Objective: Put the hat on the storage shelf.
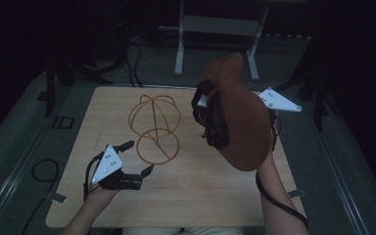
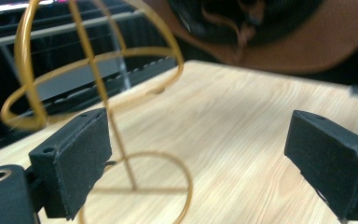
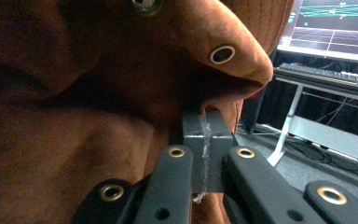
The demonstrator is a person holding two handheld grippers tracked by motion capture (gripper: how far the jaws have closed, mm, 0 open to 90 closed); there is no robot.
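1. Above the table's right half, a brown hat hangs in the air, clear of the wooden table.
2. The right gripper is clenched on the hat's fabric edge.
3. Left of the hat stands a gold wire hat stand, unladen.
4. The left gripper is released, jaws spread wide, just beside the stand's base ring, gripping nothing.

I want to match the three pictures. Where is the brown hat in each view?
High view: the brown hat is right of centre, held up above the table by the right gripper.
Left gripper view: top right, its brim hangs above the table.
Right gripper view: the hat is at left and centre, pinched between the shut jaws.
Shared landmark: the light wooden table.
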